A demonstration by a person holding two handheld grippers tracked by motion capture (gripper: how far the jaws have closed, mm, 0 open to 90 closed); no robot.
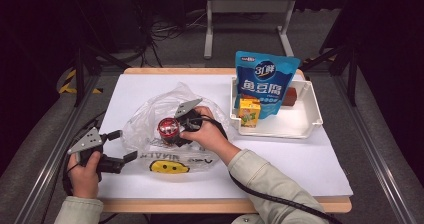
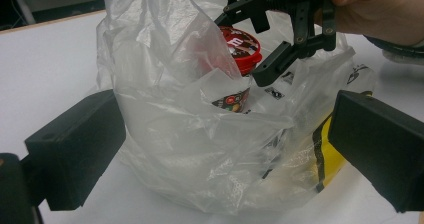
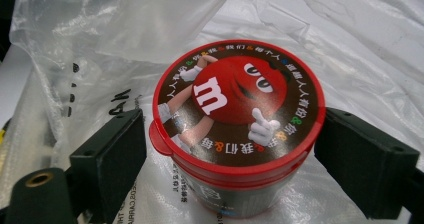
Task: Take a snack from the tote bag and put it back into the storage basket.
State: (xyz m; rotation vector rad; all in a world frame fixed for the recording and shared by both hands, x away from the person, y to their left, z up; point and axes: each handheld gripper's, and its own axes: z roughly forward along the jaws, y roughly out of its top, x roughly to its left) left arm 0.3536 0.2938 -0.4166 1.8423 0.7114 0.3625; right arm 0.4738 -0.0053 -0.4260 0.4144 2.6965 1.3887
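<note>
The right tongs (image 3: 230, 149) reach down into the clear plastic bag (image 1: 150, 116). Their jaws stand on both sides of a round candy tub (image 3: 235, 129) with a red lid. The jaws look very close to the tub, but I cannot tell if they squeeze it or have let it go. The tub stands up straight inside the bag, right between them.

The left tongs (image 2: 220, 149) are wide open and hold nothing. The bag sits just in front of them, between their jaws. I think they wait there to keep the bag open and still.

Off to the right of the right tongs is a white tray (image 1: 312, 116) with a blue pouch (image 1: 265, 81) and a little yellow box (image 1: 249, 111).
</note>
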